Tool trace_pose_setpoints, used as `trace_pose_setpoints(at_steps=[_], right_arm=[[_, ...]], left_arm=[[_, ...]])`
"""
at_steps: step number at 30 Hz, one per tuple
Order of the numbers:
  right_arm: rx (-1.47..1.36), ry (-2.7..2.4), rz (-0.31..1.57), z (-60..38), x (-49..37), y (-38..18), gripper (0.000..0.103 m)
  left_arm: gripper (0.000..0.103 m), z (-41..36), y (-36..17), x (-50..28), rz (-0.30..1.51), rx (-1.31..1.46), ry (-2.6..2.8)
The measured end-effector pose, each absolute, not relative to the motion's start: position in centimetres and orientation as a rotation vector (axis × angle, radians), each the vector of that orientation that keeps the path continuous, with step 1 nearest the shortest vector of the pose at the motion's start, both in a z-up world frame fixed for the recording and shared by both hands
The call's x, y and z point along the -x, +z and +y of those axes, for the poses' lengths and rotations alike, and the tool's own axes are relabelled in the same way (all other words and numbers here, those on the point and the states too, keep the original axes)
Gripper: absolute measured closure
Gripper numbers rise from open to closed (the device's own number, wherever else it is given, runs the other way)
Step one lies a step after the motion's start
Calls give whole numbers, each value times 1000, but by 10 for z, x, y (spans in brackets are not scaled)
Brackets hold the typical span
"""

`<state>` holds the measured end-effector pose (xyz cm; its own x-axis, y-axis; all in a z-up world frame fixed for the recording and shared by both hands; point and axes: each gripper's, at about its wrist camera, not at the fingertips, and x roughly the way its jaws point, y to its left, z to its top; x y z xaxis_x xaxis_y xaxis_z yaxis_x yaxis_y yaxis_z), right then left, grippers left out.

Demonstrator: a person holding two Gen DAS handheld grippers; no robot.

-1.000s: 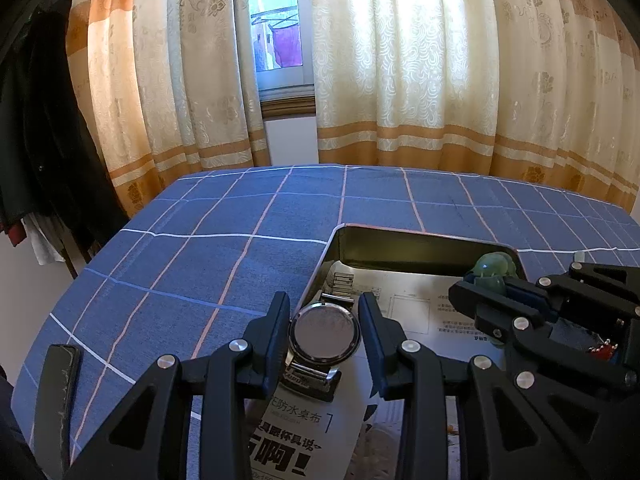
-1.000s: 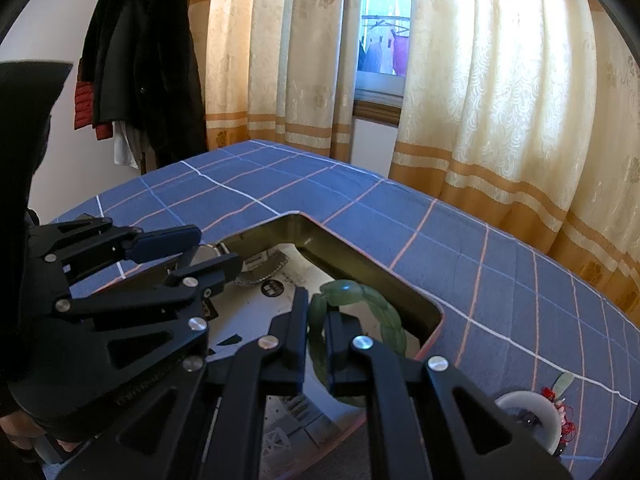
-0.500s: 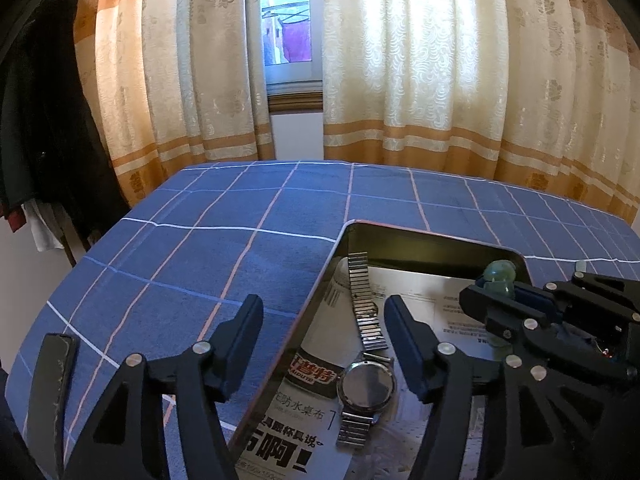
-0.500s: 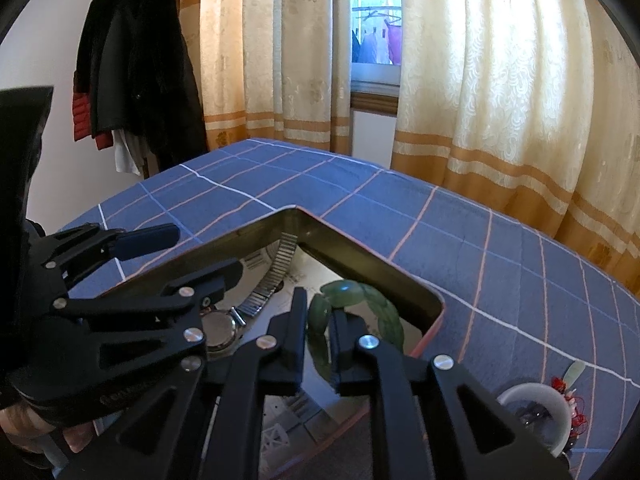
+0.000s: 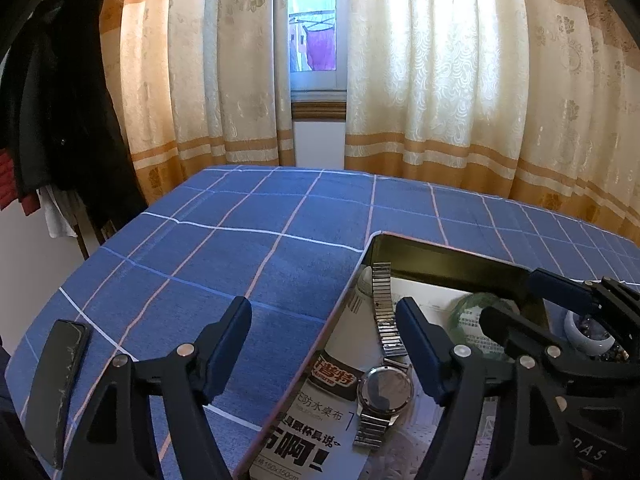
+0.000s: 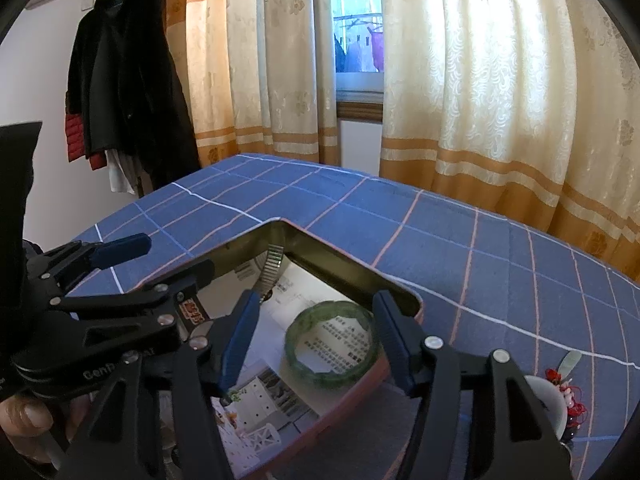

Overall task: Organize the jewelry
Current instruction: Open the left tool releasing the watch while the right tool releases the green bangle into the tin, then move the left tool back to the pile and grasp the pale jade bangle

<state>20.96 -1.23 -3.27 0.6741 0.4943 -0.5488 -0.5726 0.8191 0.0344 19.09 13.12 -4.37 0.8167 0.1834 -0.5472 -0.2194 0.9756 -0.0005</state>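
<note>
Bangle (image 6: 333, 343) lies flat in the tin (image 6: 394, 292), between my right gripper (image 6: 314, 340) jaws, which are opening, pads clear of it: released so it rests inside. Watch (image 5: 385, 389) lies loose in the tin too, just inside the left gripper (image 5: 322, 344)'s right finger; those jaws are opening, empty.

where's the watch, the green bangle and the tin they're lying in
watch (image 5: 385, 391): left wrist view, on the round case
green bangle (image 6: 298, 354): right wrist view, on the ring's left side
tin (image 6: 340, 266): right wrist view, on its far inner wall
</note>
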Motion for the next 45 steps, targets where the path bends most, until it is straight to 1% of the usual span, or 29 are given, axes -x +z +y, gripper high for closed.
trace_pose_setpoints(at_steps=[5, 10, 17, 21, 25, 30, 32, 34, 39, 45], right_arm=[[143, 591, 563, -14, -209, -32, 38], [169, 563, 531, -13, -201, -29, 38], [211, 524, 521, -26, -185, -21, 38], [197, 478, 494, -70, -170, -6, 38], [140, 368, 482, -141, -162, -2, 38], [84, 192, 523, -212, -169, -16, 38], [40, 171, 552, -230, -173, -24, 38], [-22, 188, 541, -243, -172, -22, 38], [-49, 184, 551, -245, -175, -22, 38], [-70, 159, 574, -256, -175, -28, 38]], left_arm=[[27, 130, -41, -185, 540, 53, 230], [24, 128, -35, -176, 482, 46, 256], [23, 128, -32, -166, 448, 48, 254], [23, 118, -27, -145, 422, 76, 210], [23, 88, -18, -128, 398, 58, 123], [23, 32, -13, -135, 433, -17, -4], [23, 9, -14, -141, 454, -40, -50], [23, -10, -16, -149, 483, -56, -88], [23, -50, -31, -180, 596, -121, -162], [23, -71, -47, -206, 686, -121, -229]])
